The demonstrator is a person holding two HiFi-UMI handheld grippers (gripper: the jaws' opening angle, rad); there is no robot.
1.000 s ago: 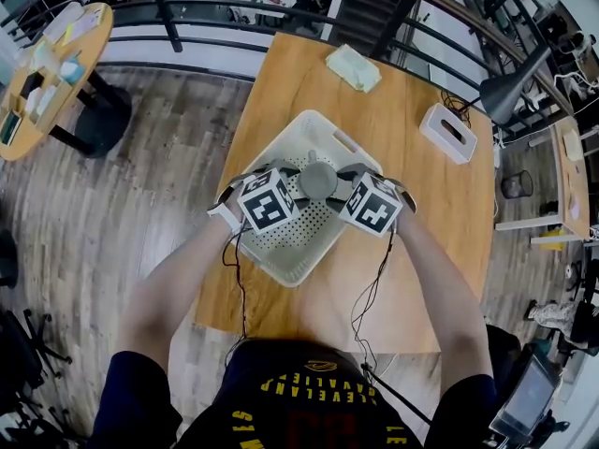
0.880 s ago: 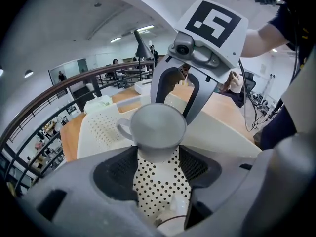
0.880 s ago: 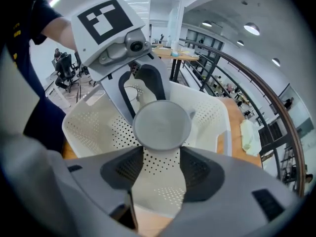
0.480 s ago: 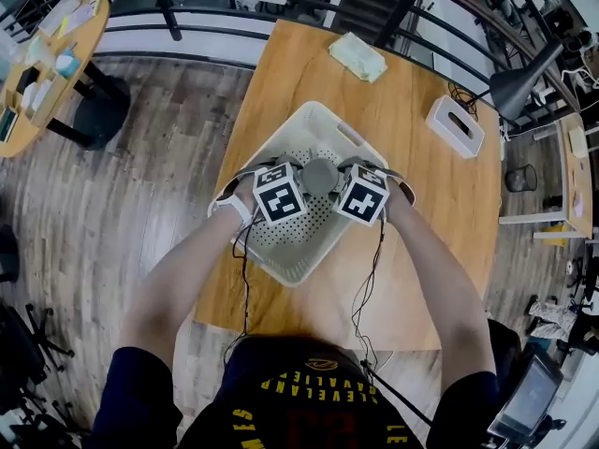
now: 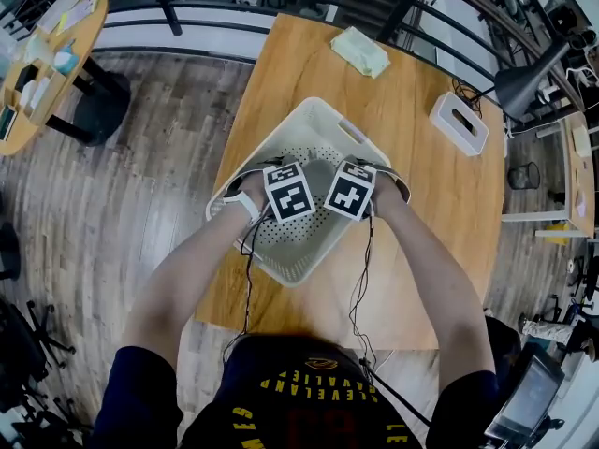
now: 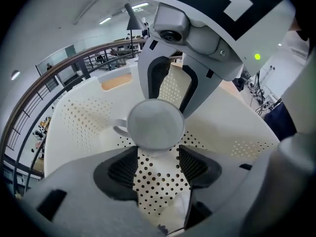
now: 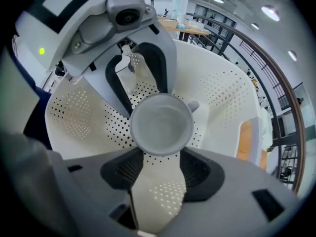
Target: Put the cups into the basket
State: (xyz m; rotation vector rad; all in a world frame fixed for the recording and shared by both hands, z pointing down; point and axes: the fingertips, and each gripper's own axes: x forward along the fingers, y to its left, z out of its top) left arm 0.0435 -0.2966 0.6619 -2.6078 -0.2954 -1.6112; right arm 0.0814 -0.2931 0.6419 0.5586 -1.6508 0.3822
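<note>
Grey cup [image 6: 155, 124] is standing upright, mouth facing up toward both gripper cameras, handle pointing left in the left gripper view. It is sitting within the walls of the basket [image 6: 84, 117], over the perforated floor near the middle. Whether its base is touching that floor is not showing.

The left gripper [image 6: 158, 154] is pointing down at it, jaws standing wide and pinching the cup's sides at their tips. The right gripper [image 7: 162, 157] is pointing in from the opposite side, jaws likewise spread wide and pinching the same cup. The two are facing each other across the cup, each one's jaws showing behind it in the other's view.

In the head view the marker cubes are sitting close together over the basket and hiding the cup. The white basket is lying skewed on the tabletop [image 5: 421, 195], near its front edge. Farther back, a tissue box [image 5: 459, 124] and a pale cloth [image 5: 360, 52] are lying well apart from the basket.
</note>
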